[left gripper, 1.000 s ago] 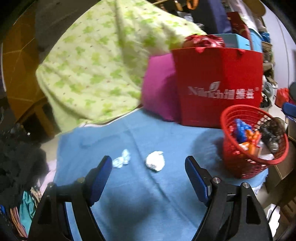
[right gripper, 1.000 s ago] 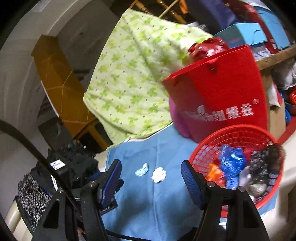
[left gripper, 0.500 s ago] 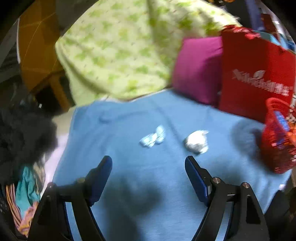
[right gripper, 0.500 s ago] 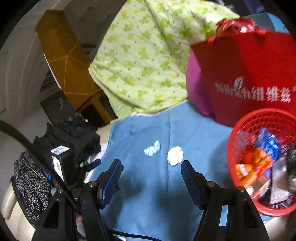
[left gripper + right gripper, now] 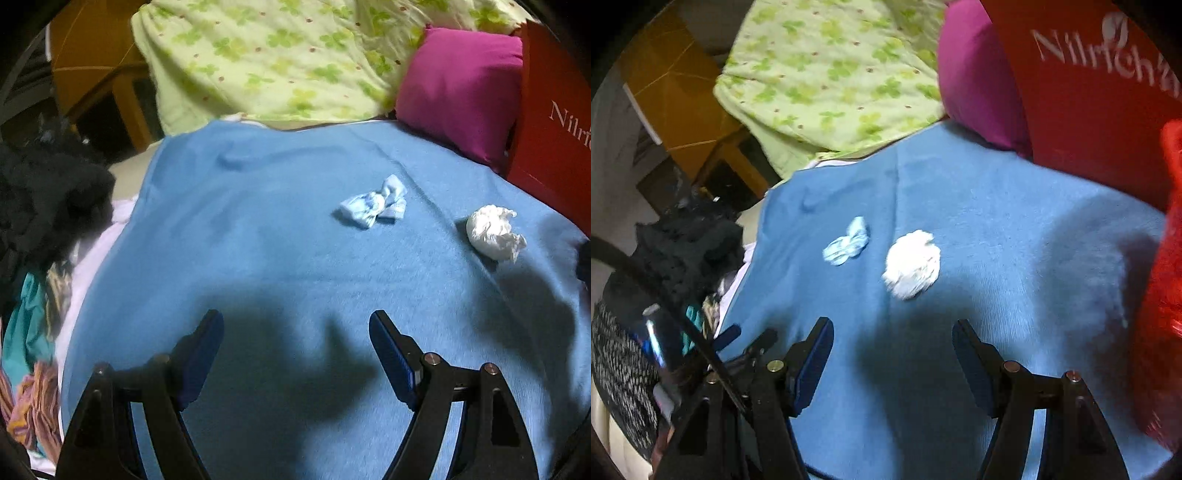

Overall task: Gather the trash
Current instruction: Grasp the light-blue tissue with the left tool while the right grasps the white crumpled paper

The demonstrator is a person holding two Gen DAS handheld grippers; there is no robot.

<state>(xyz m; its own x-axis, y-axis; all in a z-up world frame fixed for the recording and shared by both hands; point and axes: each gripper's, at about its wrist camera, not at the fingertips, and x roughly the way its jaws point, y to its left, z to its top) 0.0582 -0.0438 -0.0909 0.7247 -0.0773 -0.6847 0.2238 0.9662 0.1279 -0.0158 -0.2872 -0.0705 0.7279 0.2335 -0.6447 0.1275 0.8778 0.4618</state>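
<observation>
We look from each wrist along the gripper fingers, tilted down at the blue blanket point(image 5: 258, 236) from close by. Both views share the crumpled white paper point(image 5: 493, 230) and the light-blue wad point(image 5: 375, 205), ahead of the left gripper point(image 5: 295, 343) toward its right, and just ahead of the right gripper point(image 5: 892, 350).

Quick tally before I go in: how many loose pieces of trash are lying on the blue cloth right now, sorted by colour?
White crumpled paper wad: 1
Pale blue crumpled wrapper: 1
Total: 2 pieces, both lying apart on the blue cloth, neither touched by a tool.
</observation>
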